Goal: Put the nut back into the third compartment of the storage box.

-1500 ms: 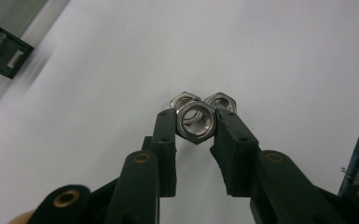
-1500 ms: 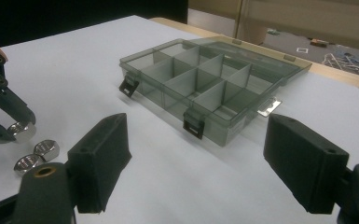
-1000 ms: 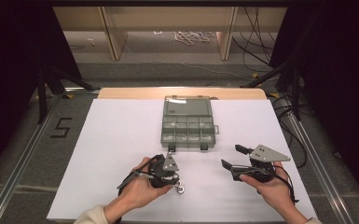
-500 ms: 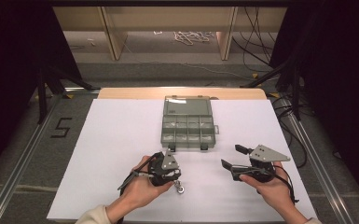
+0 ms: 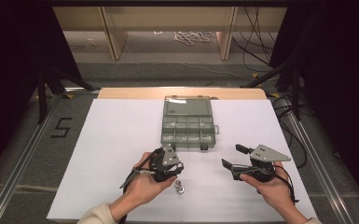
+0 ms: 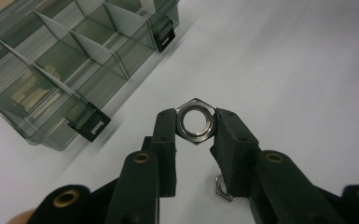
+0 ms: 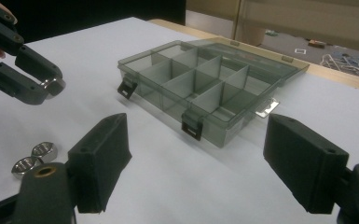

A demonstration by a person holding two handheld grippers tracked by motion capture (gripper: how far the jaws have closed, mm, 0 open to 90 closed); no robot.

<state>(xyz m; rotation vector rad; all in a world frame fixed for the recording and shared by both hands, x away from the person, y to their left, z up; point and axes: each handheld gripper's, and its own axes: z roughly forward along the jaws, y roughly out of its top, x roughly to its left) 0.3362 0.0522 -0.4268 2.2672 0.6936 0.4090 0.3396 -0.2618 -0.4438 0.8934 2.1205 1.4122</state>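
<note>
A steel hex nut [image 6: 195, 121] hangs above the white table, pinched between the fingers of my left gripper [image 6: 195, 129], which is shut on it. In the high view the left gripper [image 5: 169, 162] sits just in front of the grey transparent compartment box [image 5: 188, 125], whose lid lies open toward the far side. Two more hex nuts [image 7: 44, 150] lie on the table below and beside it, seen as a small pair [image 5: 179, 187] in the high view. My right gripper [image 7: 200, 149] is open and holds nothing, pointing at the box [image 7: 200, 88] from the right.
White paper [image 5: 116, 140] covers the table, with a wooden edge [image 5: 182, 92] at the back. The box's latches [image 6: 90, 122] face the near side, and its compartments look empty. Black cables trail from both grippers.
The left gripper with the nut has shifted slightly up toward the box. The right gripper has stayed put.
</note>
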